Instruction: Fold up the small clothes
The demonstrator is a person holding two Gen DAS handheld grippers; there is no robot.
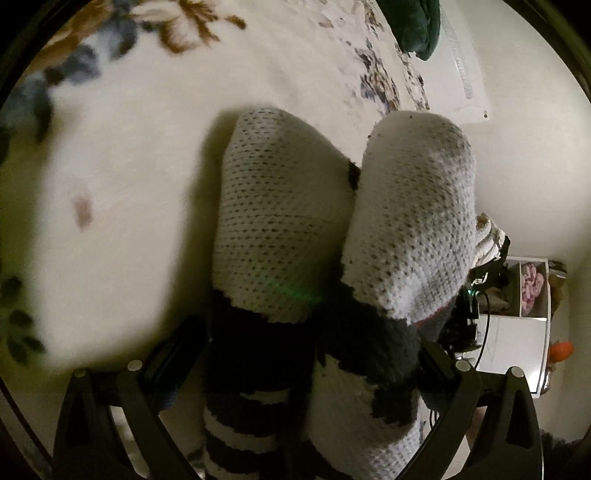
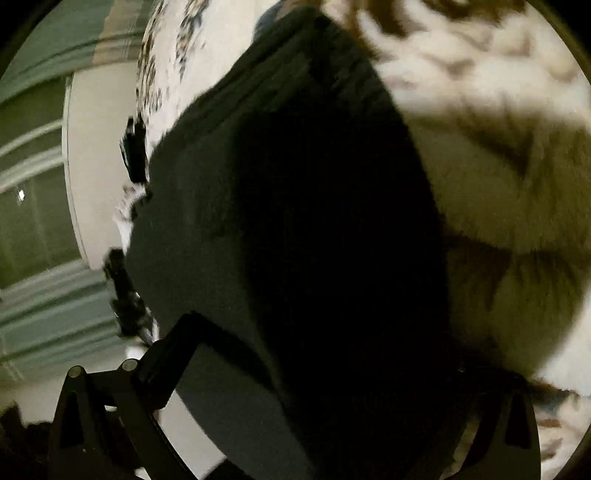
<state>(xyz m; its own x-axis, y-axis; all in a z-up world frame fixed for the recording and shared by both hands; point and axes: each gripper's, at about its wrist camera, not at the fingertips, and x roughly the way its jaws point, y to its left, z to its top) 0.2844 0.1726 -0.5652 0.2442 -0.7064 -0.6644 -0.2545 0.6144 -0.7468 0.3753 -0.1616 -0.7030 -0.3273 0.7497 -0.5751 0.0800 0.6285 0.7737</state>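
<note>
In the left wrist view a pair of fuzzy socks [image 1: 284,229], white with grey dots and black stripes, hangs between my left gripper's [image 1: 306,354] fingers, toes pointing away over the bed. The left gripper is shut on the socks. In the right wrist view a black garment [image 2: 314,240] fills the middle of the frame between the right gripper's [image 2: 317,373] fingers, which appear shut on it. The right fingertips are hidden in the dark cloth.
A cream blanket with blue and brown flowers [image 1: 110,166] covers the bed below both grippers. A dark green pillow [image 1: 417,26] lies at the far end. A white shelf unit [image 1: 517,321] with cloth stands at the right. Green curtains [image 2: 33,184] hang at the left.
</note>
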